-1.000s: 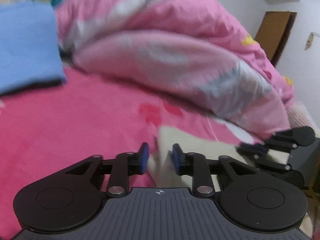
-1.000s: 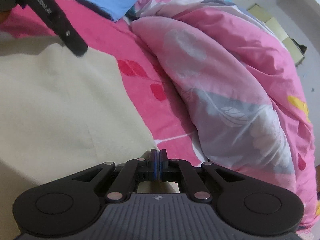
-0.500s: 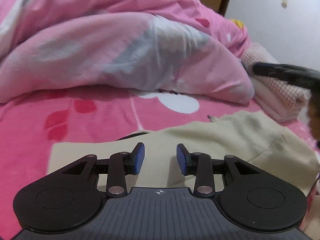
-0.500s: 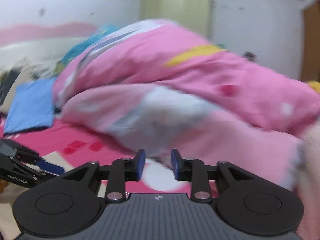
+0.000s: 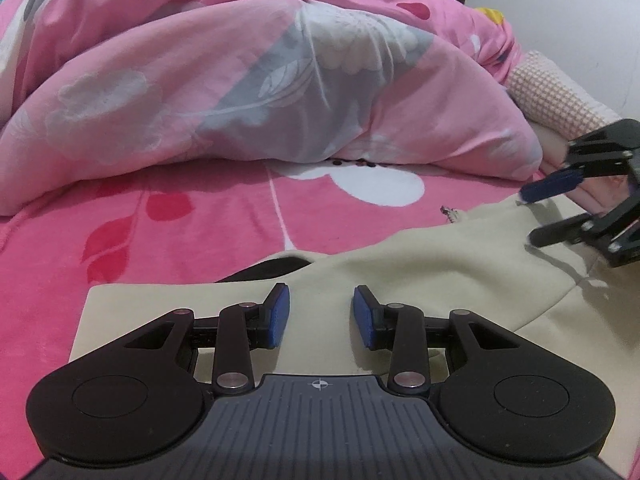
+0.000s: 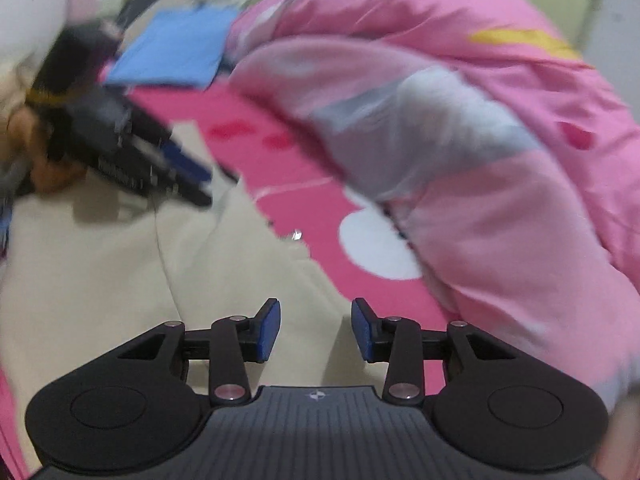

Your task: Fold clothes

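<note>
Beige garment [image 5: 420, 276] is spread flat on the pink bed [image 5: 180, 240], directly beneath both parted, empty claws; its far edge is nearer the right claw [image 5: 532, 220] than the left claw [image 5: 320, 314]

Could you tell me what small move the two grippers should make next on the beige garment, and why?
Probably lower both and close on the beige garment's far edge. The left gripper and right gripper both stand open with nothing between their pads, and the garment lies flat on the pink sheet, so no fold is underway.
</note>
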`<act>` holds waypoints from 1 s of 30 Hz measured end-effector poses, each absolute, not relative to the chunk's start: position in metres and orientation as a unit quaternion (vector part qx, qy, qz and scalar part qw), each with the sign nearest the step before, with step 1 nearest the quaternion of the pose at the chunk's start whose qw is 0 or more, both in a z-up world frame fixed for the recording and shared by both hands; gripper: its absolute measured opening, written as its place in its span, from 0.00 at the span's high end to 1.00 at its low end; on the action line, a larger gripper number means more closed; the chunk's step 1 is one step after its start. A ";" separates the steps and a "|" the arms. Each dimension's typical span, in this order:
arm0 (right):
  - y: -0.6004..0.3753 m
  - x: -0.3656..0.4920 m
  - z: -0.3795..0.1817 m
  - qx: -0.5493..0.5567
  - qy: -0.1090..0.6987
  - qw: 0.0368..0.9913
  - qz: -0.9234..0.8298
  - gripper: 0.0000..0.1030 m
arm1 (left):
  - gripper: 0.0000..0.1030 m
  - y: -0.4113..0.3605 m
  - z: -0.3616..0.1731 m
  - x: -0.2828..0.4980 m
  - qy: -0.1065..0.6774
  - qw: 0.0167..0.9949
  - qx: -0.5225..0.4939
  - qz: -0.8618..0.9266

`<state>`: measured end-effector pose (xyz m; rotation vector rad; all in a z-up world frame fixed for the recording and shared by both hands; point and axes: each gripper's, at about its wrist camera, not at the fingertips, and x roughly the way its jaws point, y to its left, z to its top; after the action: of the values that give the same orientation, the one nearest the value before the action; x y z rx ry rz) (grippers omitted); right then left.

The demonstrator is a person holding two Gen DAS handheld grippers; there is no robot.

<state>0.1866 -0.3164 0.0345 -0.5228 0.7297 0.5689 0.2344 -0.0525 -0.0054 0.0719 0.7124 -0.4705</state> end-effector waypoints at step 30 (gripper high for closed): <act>-0.349 0.198 0.017 -0.221 0.331 0.915 0.064 0.72 | 0.64 -0.059 -0.011 0.233 0.333 0.919 0.037 -0.209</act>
<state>0.1983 -0.3495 0.0174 -0.4541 0.6805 0.1326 0.2331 -0.0587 -0.0111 0.0765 0.6855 -0.4291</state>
